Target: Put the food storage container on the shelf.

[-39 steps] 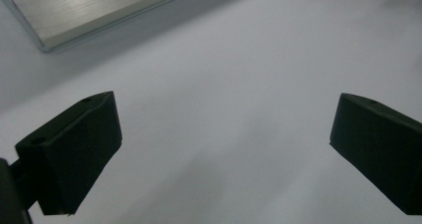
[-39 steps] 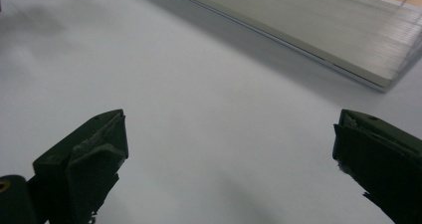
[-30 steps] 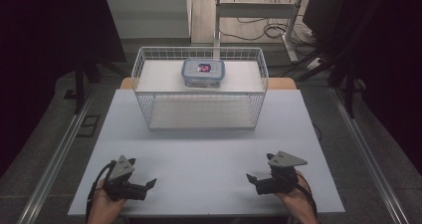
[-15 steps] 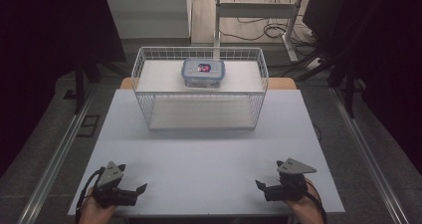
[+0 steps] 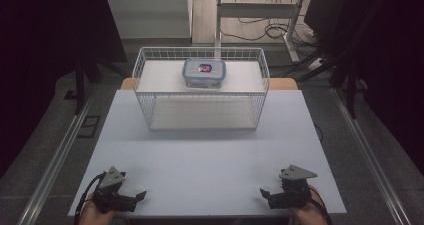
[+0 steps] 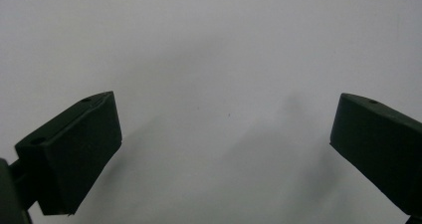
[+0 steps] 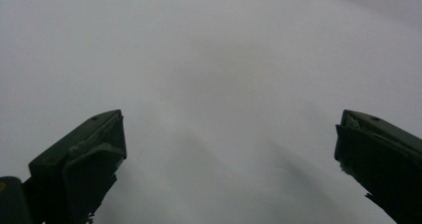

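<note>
High view: lidded container [image 5: 204, 73] in wire basket [image 5: 150, 116], well beyond both grippers.

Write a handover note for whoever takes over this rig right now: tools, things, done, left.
Left tool: open, empty, low over the near left edge of the white table.
Right tool: open, empty, near right edge, jaws spread over bare tabletop.
Things: a lidded plastic box sits inside the wire basket at the far end of the table, toward the basket's back, untouched.
Done: nothing visible; both tools are far from the basket.
Left: probably reaching forward to the basket and handling the box.
</note>
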Tool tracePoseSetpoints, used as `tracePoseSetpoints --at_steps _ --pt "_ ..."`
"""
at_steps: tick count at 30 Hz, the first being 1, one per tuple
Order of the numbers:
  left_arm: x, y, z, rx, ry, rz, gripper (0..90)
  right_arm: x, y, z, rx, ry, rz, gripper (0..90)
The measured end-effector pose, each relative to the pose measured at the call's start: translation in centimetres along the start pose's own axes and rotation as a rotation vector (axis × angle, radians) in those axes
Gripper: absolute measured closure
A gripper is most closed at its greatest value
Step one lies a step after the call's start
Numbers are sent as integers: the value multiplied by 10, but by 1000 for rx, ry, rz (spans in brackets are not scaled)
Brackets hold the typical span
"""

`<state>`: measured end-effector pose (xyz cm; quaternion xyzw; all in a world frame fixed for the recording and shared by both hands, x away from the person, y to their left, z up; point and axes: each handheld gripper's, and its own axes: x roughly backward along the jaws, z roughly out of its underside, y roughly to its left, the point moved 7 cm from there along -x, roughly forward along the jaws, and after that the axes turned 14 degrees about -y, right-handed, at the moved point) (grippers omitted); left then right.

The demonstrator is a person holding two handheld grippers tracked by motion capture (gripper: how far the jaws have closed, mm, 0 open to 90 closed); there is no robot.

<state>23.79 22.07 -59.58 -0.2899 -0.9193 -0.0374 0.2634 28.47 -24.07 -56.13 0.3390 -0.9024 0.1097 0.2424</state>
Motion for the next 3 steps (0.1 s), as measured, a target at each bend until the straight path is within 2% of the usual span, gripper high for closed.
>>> tracePoseSetpoints --at_steps 3 --pt "-1 0 1 -3 10 2 0 -1 0 2 3 17 1 0"
